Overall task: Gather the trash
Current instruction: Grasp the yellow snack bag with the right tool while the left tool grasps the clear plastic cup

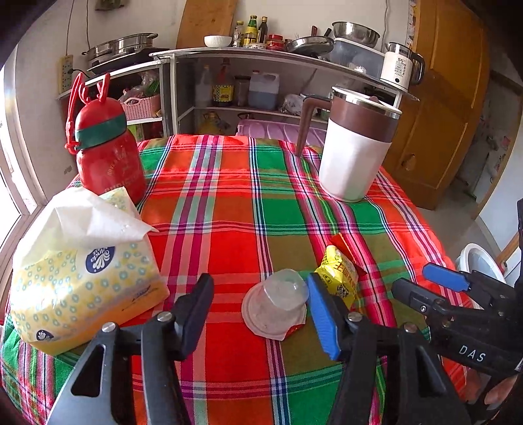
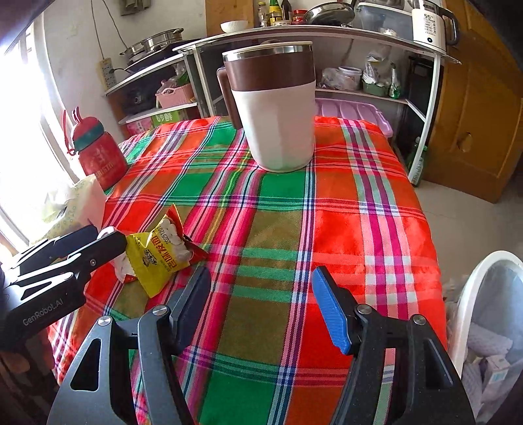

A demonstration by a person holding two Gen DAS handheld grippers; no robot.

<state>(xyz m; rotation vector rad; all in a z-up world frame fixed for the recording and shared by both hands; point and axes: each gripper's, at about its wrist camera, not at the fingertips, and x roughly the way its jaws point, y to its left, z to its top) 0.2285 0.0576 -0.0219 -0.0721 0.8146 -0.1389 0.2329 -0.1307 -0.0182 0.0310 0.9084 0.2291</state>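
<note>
Trash: clear cup (image 1: 274, 302) and yellow wrapper (image 1: 338, 278) lie on table near front edge. Left gripper (image 1: 260, 296) wide round cup, right gripper (image 2: 261, 294) wide, empty. Next: squeeze cup, drop in bin (image 2: 474, 294).

"55" on kettle (image 2: 430, 24); "GenRobot.AI" on left tool (image 2: 94, 242).

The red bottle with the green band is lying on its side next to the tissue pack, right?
Not quite. The red bottle is standing upright, not lying on its side. It is next to the tissue pack, just behind it, as the left wrist view shows.
</note>
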